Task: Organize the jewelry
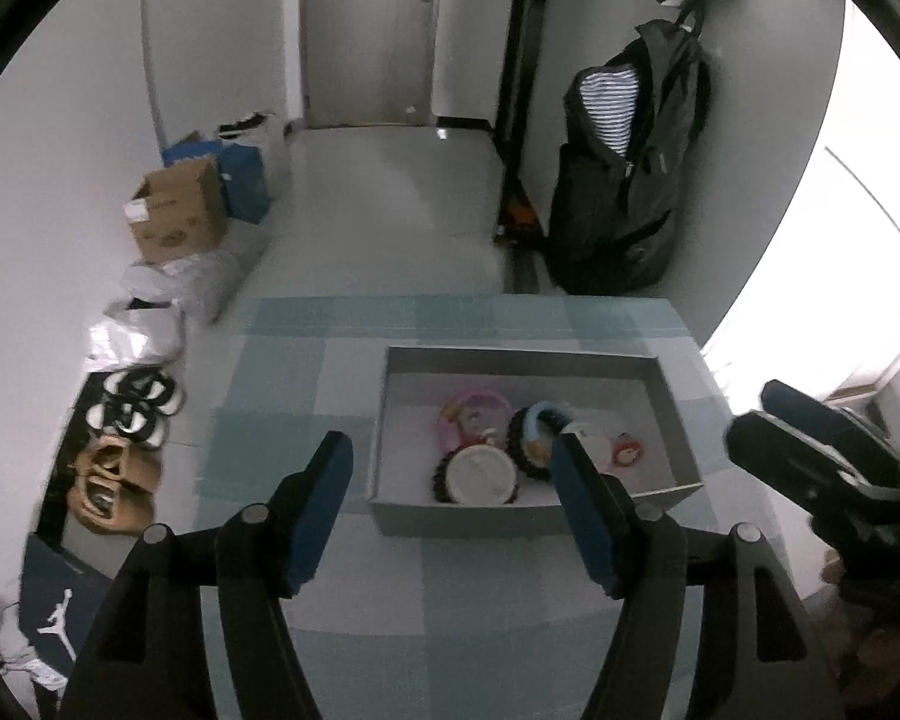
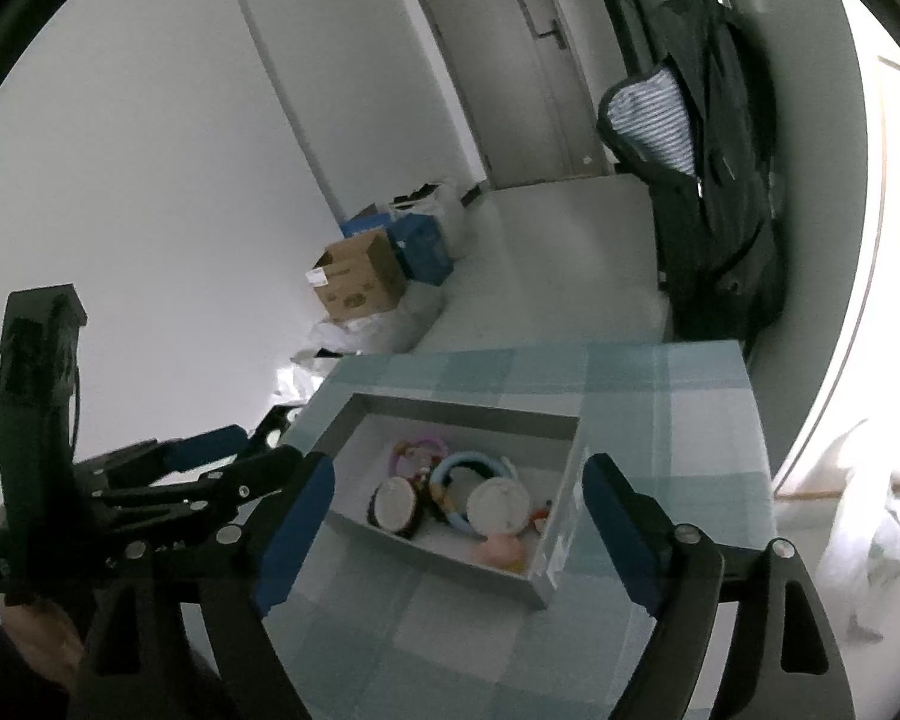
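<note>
A shallow grey box stands on the checked blue table; it also shows in the right wrist view. Inside lie a pink bracelet, a light blue ring bracelet, dark beaded bracelets, a white round disc and a small red piece. My left gripper is open and empty, above the box's near left corner. My right gripper is open and empty, above the box's near edge. It shows at the right of the left wrist view.
On the floor left of the table are shoes, plastic bags, a cardboard box and blue boxes. A dark jacket hangs on the right wall. A door is at the back.
</note>
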The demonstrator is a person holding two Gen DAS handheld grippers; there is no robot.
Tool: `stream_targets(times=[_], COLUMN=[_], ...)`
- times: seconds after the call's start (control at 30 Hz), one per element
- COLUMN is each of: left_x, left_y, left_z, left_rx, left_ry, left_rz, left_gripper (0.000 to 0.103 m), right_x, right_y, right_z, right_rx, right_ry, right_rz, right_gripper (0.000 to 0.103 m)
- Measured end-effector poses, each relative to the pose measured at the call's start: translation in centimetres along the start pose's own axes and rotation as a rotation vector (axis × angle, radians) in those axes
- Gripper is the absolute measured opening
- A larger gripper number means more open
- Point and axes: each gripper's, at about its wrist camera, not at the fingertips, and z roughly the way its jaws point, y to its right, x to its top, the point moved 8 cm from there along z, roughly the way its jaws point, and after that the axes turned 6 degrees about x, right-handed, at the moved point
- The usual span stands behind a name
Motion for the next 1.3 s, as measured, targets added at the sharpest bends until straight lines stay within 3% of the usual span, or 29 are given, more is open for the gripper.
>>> stream_targets(times=[0.4, 1.3], left_x=[-0.8, -1.0], left_y=[-1.6, -0.9], left_z=[-2.2, -3.1], left_rx=[0.046, 0.02], left_ry=[0.048, 0.072], left_rz=[-0.056, -0.041], left_gripper=[0.065, 0.065], right_x=[-0.8, -1.3], right_y=[-1.9, -2.1], right_z=[-2.4, -3.1], right_rx=[0.034, 0.027], right_ry=[0.051, 0.054], right_rz=[-0.025, -0.005], right_gripper=[0.098, 0.101])
